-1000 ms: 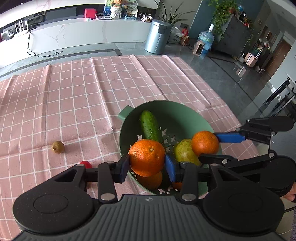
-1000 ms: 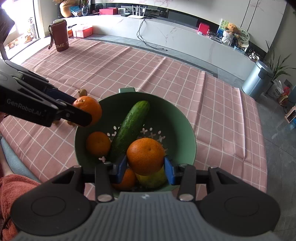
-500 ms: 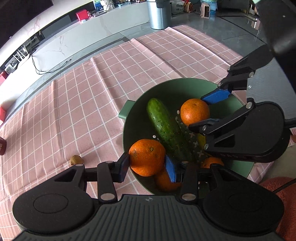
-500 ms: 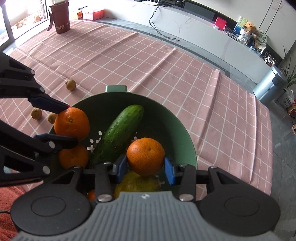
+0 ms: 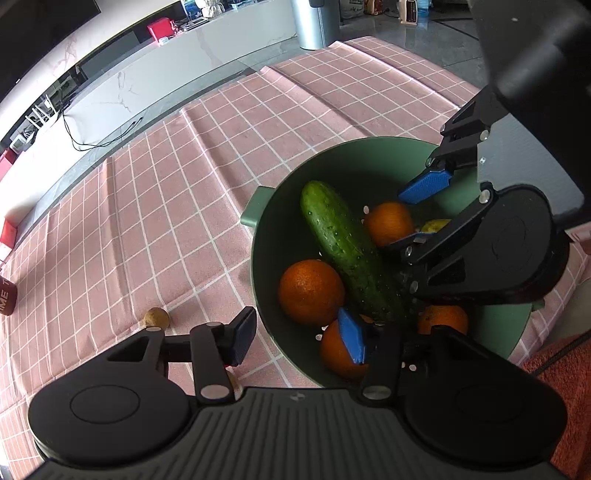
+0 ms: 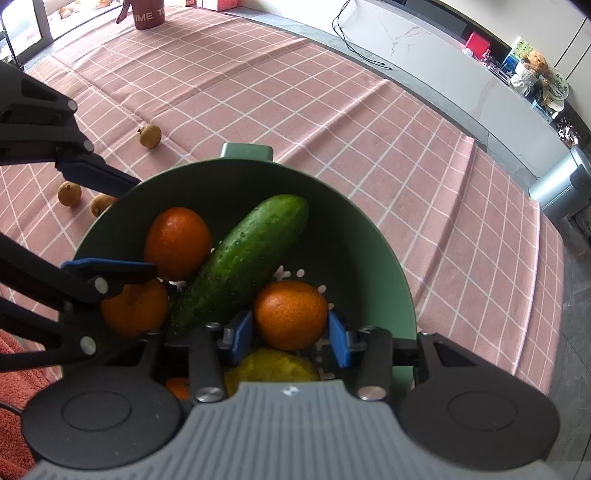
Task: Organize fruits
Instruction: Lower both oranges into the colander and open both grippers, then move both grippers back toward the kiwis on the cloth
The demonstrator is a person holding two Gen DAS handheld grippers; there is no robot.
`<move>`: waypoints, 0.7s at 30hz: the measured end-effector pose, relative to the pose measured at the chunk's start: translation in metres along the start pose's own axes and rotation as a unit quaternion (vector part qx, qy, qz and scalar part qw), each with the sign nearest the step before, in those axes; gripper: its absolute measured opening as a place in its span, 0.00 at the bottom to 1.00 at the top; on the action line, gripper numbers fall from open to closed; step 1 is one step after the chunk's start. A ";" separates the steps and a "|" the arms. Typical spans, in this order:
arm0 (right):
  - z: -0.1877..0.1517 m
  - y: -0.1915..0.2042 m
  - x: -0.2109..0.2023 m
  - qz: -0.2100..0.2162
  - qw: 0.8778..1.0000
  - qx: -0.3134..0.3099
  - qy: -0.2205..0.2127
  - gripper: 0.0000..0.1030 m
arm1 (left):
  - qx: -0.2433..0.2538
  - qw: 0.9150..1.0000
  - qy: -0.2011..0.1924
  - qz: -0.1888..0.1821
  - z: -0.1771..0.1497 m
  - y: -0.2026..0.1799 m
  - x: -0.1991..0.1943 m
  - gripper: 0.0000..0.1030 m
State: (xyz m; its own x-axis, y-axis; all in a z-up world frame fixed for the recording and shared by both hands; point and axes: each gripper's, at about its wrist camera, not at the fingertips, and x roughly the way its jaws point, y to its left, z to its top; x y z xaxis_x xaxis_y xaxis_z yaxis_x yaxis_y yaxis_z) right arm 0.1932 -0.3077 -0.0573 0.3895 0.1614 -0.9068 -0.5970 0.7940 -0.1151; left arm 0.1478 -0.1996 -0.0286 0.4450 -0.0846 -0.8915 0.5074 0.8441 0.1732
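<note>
A green colander bowl (image 5: pixel 280 229) (image 6: pixel 369 236) on the pink checked cloth holds a cucumber (image 5: pixel 343 243) (image 6: pixel 243 258), several oranges and a yellow-green fruit (image 6: pixel 273 363). My left gripper (image 5: pixel 297 339) (image 6: pixel 146 225) straddles the bowl's near rim. Its jaws are opening, and the pads stand clear of the orange (image 5: pixel 310 291) (image 6: pixel 177 242) that lies beside the cucumber. My right gripper (image 6: pixel 290 336) (image 5: pixel 391 221) is shut on another orange (image 6: pixel 291 314) (image 5: pixel 388 223), low inside the bowl above the yellow-green fruit.
Small brown fruits (image 6: pixel 149 135) (image 6: pixel 69 193) lie on the cloth left of the bowl, one (image 5: pixel 157 318) close to my left finger. A maroon cup (image 6: pixel 147 13) stands far back. An orange towel (image 5: pixel 561 373) lies at the near side.
My left gripper's jaws have spread and let go of its orange, which now rests in the bowl by the cucumber. My right gripper has sunk lower into the bowl with its orange.
</note>
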 end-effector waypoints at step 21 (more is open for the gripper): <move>0.002 0.042 -0.074 -0.063 0.979 0.144 -0.132 0.62 | -0.119 0.981 -0.139 -0.060 -0.043 0.089 -0.074 0.70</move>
State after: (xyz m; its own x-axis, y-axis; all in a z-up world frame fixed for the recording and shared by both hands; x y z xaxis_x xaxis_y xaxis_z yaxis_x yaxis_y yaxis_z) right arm 0.1410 -0.2851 0.0055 0.6373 0.1669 -0.7524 -0.3245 0.9436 -0.0656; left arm 0.1287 -0.0953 0.0350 0.5927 -0.3050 -0.7455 0.3976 0.9157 -0.0585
